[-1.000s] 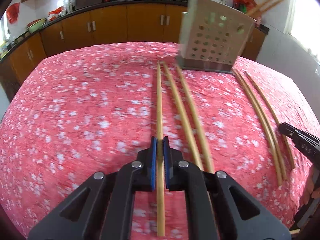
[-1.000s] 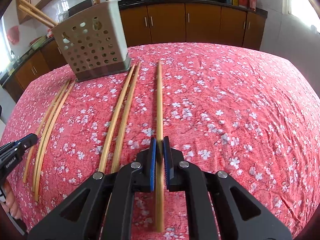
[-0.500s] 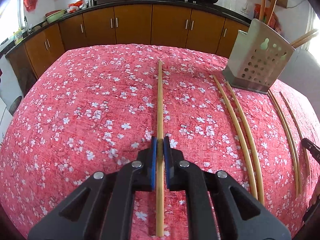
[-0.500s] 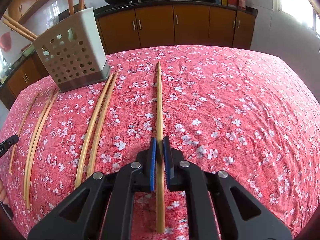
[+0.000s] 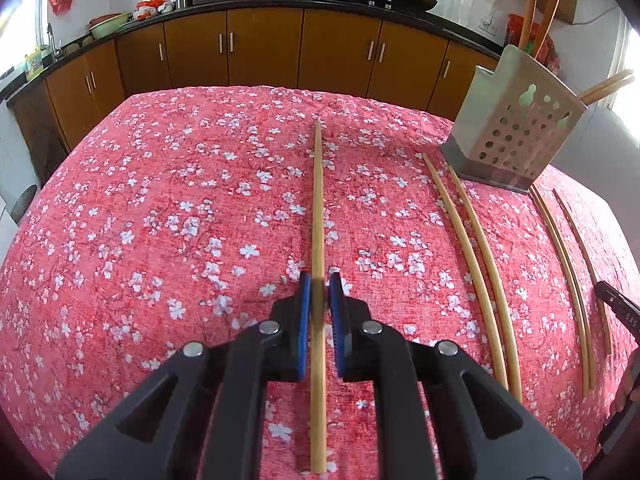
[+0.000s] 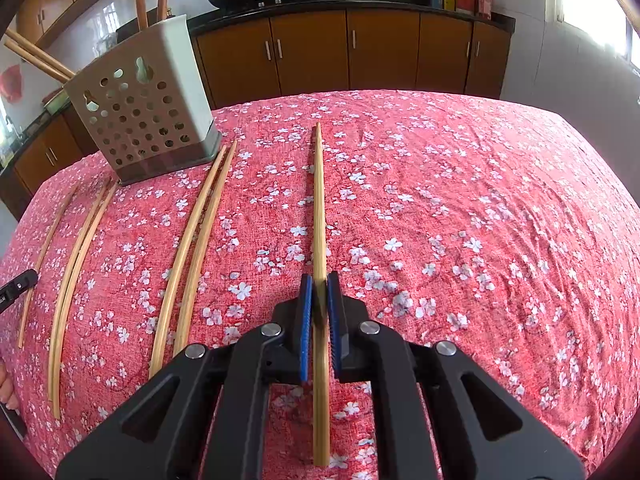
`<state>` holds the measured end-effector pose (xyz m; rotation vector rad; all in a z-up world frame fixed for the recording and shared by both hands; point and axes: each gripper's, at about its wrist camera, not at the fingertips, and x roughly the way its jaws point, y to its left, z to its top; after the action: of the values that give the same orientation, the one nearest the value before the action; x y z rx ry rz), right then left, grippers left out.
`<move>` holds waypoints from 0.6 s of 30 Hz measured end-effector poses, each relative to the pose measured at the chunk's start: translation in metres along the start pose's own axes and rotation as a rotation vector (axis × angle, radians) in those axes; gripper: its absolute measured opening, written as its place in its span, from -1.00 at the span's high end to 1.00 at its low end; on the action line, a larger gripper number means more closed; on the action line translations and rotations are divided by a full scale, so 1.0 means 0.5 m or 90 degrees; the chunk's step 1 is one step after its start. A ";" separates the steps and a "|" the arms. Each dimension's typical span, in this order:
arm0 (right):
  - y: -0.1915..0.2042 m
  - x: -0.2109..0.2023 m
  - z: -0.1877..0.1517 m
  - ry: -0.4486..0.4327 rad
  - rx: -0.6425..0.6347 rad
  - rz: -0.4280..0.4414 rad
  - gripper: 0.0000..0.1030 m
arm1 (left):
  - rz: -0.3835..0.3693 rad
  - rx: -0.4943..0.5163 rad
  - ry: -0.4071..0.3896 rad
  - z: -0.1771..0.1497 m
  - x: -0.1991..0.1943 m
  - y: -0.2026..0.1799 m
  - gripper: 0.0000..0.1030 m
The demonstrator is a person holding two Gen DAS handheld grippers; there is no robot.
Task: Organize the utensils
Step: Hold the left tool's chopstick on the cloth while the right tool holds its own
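My left gripper (image 5: 318, 280) is shut on a bamboo chopstick (image 5: 318, 208) that runs straight ahead between the blue pads, over the red floral tablecloth (image 5: 180, 220). In the same way, my right gripper (image 6: 318, 280) is shut on a second chopstick (image 6: 319, 208). The perforated grey utensil holder (image 5: 516, 136) stands at the far right of the left wrist view and at the far left, as holder (image 6: 148, 120), of the right wrist view. Several chopsticks stick out of its top. Two loose chopstick pairs (image 6: 192, 248) (image 6: 76, 256) lie on the cloth between the grippers.
Brown kitchen cabinets (image 5: 264, 52) with a dark counter, pans and bottles run along the back wall. The loose pairs (image 5: 476, 264) (image 5: 568, 264) lie in front of the holder. A black edge of the other gripper (image 5: 618, 308) shows at the right border.
My left gripper has swung left with its chopstick, so the holder slid from the top centre to the far right of its view. The right gripper has barely moved.
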<state>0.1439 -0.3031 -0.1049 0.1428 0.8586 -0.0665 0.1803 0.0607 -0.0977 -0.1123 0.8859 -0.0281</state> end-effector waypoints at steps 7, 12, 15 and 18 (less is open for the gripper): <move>-0.003 -0.002 0.000 0.000 0.000 0.000 0.82 | -0.005 -0.006 0.000 -0.002 -0.005 0.003 0.77; -0.002 -0.002 0.000 0.000 0.000 0.000 0.82 | -0.005 -0.007 0.001 -0.001 -0.005 0.003 0.76; -0.002 -0.002 0.000 0.000 0.000 0.000 0.82 | -0.005 -0.007 0.001 -0.001 -0.005 0.003 0.76; -0.002 -0.002 0.000 0.000 0.000 0.000 0.82 | -0.005 -0.007 0.001 -0.001 -0.005 0.003 0.76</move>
<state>0.1434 -0.3044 -0.1042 0.1427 0.8588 -0.0662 0.1782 0.0624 -0.0962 -0.1262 0.8875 -0.0300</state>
